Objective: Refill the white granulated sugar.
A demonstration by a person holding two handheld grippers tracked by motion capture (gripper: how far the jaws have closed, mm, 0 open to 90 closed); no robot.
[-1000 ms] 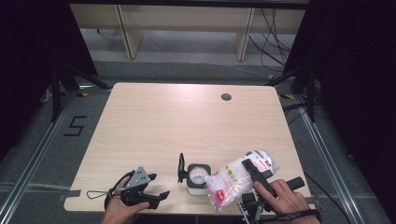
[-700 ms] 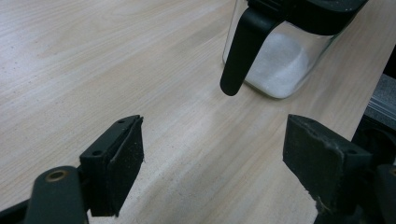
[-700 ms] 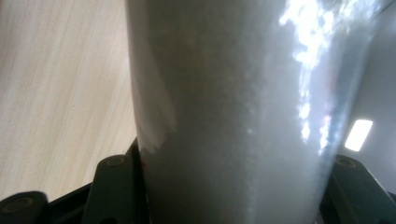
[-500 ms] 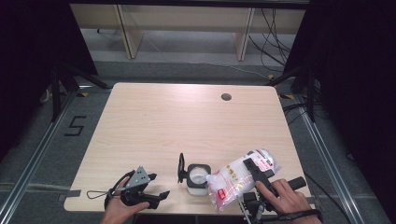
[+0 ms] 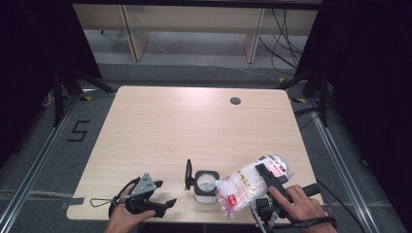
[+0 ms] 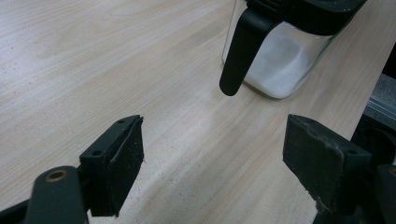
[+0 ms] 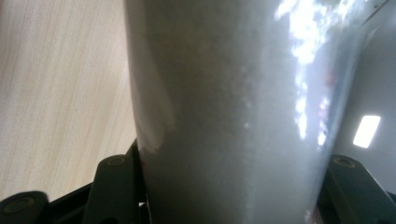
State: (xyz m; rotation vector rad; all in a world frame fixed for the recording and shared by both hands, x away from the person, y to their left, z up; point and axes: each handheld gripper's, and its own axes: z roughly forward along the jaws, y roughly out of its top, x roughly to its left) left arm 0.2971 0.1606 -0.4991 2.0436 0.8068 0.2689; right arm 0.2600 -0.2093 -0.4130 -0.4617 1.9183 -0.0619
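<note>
A clear plastic bag of white grains [image 5: 243, 183] with a red label is tilted over the table's near right edge, its lower corner toward a small square glass jar [image 5: 205, 184]. My right gripper [image 5: 266, 180] is shut on the bag, and a hand holds it from below. In the right gripper view the bag [image 7: 233, 102] sits between both jaws. The jar [image 6: 280, 60] holds some white grains, and its black lid [image 5: 188, 174] stands flipped open to its left. My left gripper [image 5: 153, 200] rests low at the near left, open with nothing between its jaws [image 6: 215, 163].
The light wooden table [image 5: 194, 126] has a round cable hole [image 5: 235, 101] at the far right. The near edge runs right under both hands. Dark floor, metal rails and shelving legs surround the table.
</note>
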